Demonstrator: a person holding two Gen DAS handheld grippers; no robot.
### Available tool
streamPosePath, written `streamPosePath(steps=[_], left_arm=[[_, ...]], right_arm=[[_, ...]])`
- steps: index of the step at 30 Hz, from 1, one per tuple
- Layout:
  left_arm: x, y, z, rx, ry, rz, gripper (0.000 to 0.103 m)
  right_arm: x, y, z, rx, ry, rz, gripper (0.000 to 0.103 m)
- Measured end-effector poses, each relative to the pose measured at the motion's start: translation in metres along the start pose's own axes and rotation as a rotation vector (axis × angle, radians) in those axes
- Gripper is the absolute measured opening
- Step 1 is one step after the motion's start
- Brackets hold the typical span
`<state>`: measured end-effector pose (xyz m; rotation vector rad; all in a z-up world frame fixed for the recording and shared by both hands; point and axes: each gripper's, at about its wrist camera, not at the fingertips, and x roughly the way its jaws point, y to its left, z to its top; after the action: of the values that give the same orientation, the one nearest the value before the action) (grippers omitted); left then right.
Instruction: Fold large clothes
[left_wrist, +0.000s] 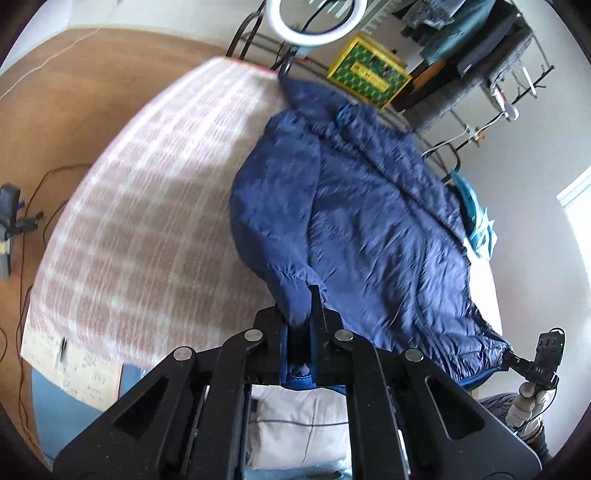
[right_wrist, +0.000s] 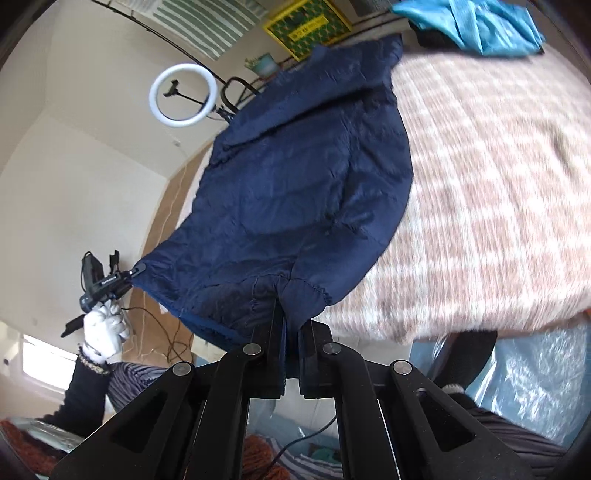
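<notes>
Navy jacket (left_wrist: 369, 221) lies on the checked bed (left_wrist: 147, 221), hem end nearest both cameras and raised off it. Left gripper (left_wrist: 304, 317) is clamped on one hem corner; right gripper (right_wrist: 284, 314) is clamped on the other, each with fabric bunched between the jaws.

Judged: quilted, soft, light, slippery shell; sags between grips. Hem corners suit it.

Long axis runs hem to collar, collar pointing to the bed's far edge, by the ring light (left_wrist: 314, 22).

jacket (left_wrist: 369, 229) on bed (left_wrist: 147, 206), hem in tools
</notes>
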<state>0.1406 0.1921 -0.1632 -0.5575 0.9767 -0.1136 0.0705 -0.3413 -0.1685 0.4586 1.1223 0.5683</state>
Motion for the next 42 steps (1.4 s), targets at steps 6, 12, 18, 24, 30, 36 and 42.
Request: streamPosePath(steps=[6,12,18,24,30,36,42], left_arm=[[-0.003,-0.021,0.036,0.0,-0.066,-0.038,0.006],[0.003,-0.048,0.079,0.02,-0.127,-0.053,0.006],[0.02,-0.075,0.132,0.044,-0.169,-0.055,0.006],[0.05,-0.095,0.185,0.067,-0.188,-0.034,0.006],[0.088,-0.107,0.242,0.081,-0.205,-0.006,0.006],[0.143,-0.118,0.296,0.09,-0.201,0.041,0.006],[0.208,-0.127,0.34,0.125,-0.186,0.109,0.005]], right_arm=[[-0.008,0.008,0.024,-0.023,-0.065,0.0,0.003],[-0.013,0.008,0.065,-0.009,-0.126,-0.013,0.003],[-0.015,0.011,0.114,-0.017,-0.175,-0.053,0.003],[-0.002,0.008,0.172,-0.021,-0.213,-0.113,0.003],[0.015,0.003,0.233,-0.026,-0.244,-0.162,0.003],[0.042,-0.011,0.302,-0.017,-0.268,-0.223,0.003],[0.083,-0.035,0.363,-0.004,-0.27,-0.288,0.003]])
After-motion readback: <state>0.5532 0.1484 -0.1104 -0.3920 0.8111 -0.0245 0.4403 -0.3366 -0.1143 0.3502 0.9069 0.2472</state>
